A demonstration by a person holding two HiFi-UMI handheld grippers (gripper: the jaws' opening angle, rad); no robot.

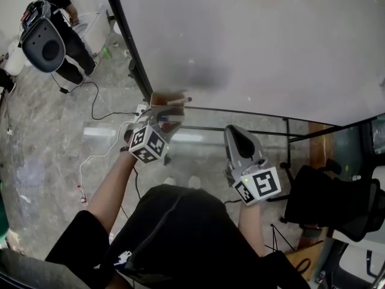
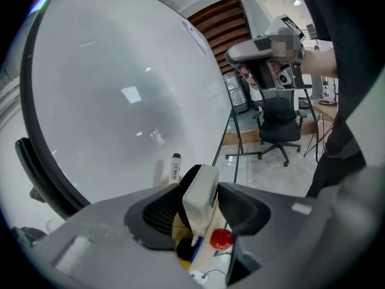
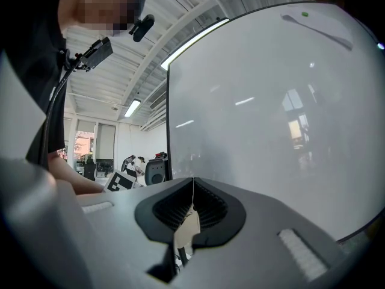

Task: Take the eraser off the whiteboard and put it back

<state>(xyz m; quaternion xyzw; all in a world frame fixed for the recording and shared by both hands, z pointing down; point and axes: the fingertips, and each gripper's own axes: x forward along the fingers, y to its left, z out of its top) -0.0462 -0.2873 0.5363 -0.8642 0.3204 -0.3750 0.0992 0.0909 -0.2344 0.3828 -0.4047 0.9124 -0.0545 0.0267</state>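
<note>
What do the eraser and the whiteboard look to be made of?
The eraser: seemingly a hard white plastic shell, smooth and matte, with a dark, probably felt, pad along one side. The whiteboard: a glossy white panel, showing sharp bright reflections; the core material cannot be told.

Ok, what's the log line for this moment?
left gripper: shut on eraser, near bottom edge of whiteboard | right gripper: shut, empty | eraser: upright between jaws

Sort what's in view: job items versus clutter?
Job:
eraser, held in the left gripper
whiteboard

Lying about:
marker at the board's lower edge
red round object beyond the jaws
office chair
floor cable
right gripper, shut and empty
</note>
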